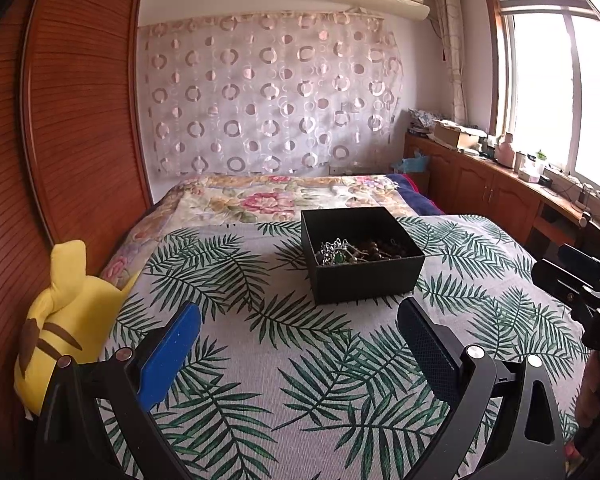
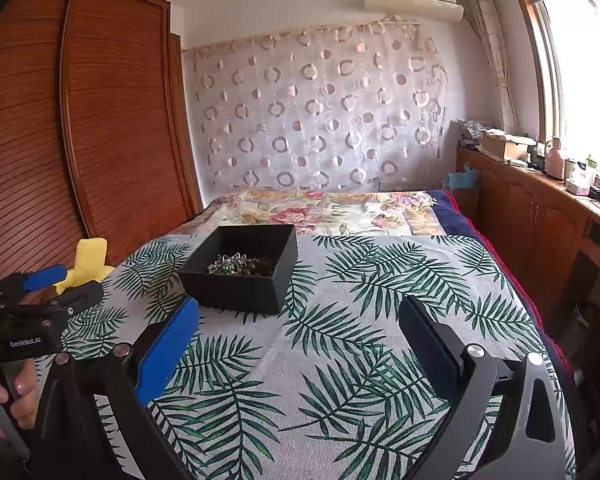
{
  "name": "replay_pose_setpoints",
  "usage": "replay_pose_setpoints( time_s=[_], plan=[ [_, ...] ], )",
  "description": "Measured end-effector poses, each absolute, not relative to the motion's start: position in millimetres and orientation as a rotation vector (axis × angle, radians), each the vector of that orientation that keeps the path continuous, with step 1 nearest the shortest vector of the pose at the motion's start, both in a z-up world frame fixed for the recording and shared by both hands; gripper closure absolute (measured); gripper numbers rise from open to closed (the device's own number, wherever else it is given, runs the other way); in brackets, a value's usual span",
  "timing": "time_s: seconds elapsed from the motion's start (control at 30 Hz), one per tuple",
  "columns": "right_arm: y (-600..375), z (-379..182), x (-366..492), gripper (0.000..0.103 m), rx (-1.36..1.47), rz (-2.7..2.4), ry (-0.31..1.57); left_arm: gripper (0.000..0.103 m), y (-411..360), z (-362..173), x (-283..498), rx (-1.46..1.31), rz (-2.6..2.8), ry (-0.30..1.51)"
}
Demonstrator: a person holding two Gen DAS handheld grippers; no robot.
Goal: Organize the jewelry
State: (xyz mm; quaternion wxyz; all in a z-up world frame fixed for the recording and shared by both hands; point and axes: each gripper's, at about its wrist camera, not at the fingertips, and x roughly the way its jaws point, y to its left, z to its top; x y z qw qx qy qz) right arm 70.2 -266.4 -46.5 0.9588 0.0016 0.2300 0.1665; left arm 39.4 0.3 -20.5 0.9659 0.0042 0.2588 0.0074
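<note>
While both tools hang over the bed, the square black cardboard box (image 1: 362, 256) sits open on the grey bed cover with green palm leaves (image 1: 260, 360). Inside the box lies a small heap of jewelry (image 1: 352, 252): silver chains, a green stone and dark brown beads, all tangled together.

The left hand-held gripper (image 1: 300, 344) is near the box on the side closest to the camera. Its blue fingers (image 1: 172, 352) are spread wide apart and hold nothing. The right hand-held gripper (image 2: 298, 344) is also on the near side of the box, a bit to the right of it, with its fingers wide apart and empty too.

A yellow plush toy (image 1: 64, 328) lies well to the left of the box, against the brown slatted wooden wardrobe (image 1: 76, 112).
</note>
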Motion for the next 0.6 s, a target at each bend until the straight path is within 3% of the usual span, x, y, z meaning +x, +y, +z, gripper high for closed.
replay_pose_setpoints(
  time_s=[0.6],
  plan=[
    [-268.7, -47.4, 69.4, 0.002, 0.004, 0.336, 0.466, 0.008, -1.4, -21.4, 40.4, 0.001, 0.007, 0.519]
  ],
)
